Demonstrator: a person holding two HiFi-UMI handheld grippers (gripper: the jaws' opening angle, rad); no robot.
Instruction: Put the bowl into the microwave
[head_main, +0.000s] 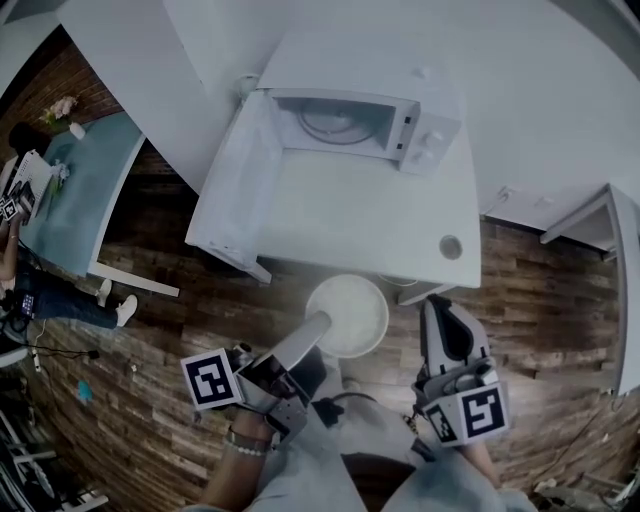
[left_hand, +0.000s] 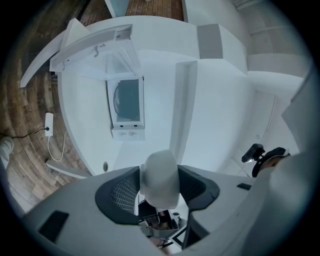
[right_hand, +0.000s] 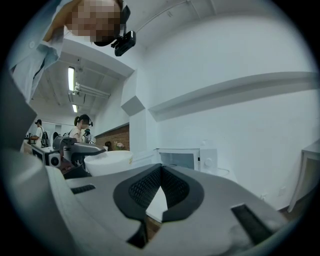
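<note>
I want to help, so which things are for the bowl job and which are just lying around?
For the job: bowl, pinched by the left gripper; microwave, door open; white table under it.
Just lying about: blue table; flowers; cable on the floor.

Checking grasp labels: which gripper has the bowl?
The left gripper, clamped on the rim of the white bowl; the right gripper is shut on nothing.

A white table (head_main: 350, 220) stood at twelve o'clock on the brown plank floor (head_main: 150, 400); a teal table (head_main: 80, 190) stood at ten o'clock.
</note>
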